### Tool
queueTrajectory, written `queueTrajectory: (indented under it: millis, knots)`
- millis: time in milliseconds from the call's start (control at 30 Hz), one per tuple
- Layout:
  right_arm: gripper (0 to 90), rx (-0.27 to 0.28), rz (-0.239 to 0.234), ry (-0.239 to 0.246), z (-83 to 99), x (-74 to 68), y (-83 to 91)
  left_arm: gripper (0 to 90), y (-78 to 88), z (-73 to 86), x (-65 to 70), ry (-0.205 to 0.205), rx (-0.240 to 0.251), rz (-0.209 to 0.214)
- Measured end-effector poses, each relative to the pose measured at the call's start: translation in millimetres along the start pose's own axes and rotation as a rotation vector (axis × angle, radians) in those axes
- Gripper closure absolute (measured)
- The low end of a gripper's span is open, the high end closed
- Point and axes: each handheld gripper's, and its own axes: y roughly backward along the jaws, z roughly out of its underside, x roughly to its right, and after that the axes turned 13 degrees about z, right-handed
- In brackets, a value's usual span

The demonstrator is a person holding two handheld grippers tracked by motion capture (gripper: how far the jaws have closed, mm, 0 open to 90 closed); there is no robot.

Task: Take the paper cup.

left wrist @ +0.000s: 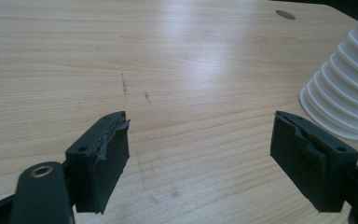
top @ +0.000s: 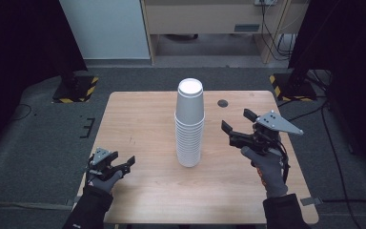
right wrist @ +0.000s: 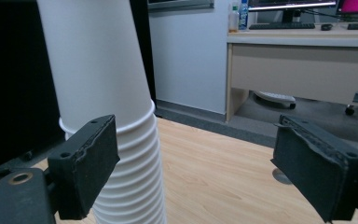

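We are holding both grippers, left (top: pixel 124 164) and right (top: pixel 236 123), wide open over the wooden table (top: pixel 143 114) flanking the cup stack (top: pixel 189 121), grey carpet (top: pixel 38 129) around.

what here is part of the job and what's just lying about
Part of the job:
stack of white paper cups
right gripper, open, raised beside the stack
left gripper, open, low over the table

Lying about:
desk
cables

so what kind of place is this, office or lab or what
Probably an office or lab room set up for recording. A wooden table with a stack of white paper cups stands on grey carpet, with a desk carrying monitors behind it and loose cables beyond the table.
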Motion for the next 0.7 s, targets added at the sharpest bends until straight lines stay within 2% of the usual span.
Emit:
queueTrajectory:
  millis: [367,533,700]
  knots:
    - [13.7,0.024,-0.054,0.015,-17.9,-22.8,-12.6,18.0,0.6,-0.1,-0.9,0.002,0.004,-0.006]
    - [13.7,0.024,-0.076,0.006,-22.1,-30.7,-18.4,18.0,0.7,-0.2,-1.2,0.005,0.004,-0.008]
    - [13.6,0.033,-0.104,0.005,-28.2,-45.2,-28.7,17.9,0.8,-0.3,-1.3,0.005,0.006,-0.006]
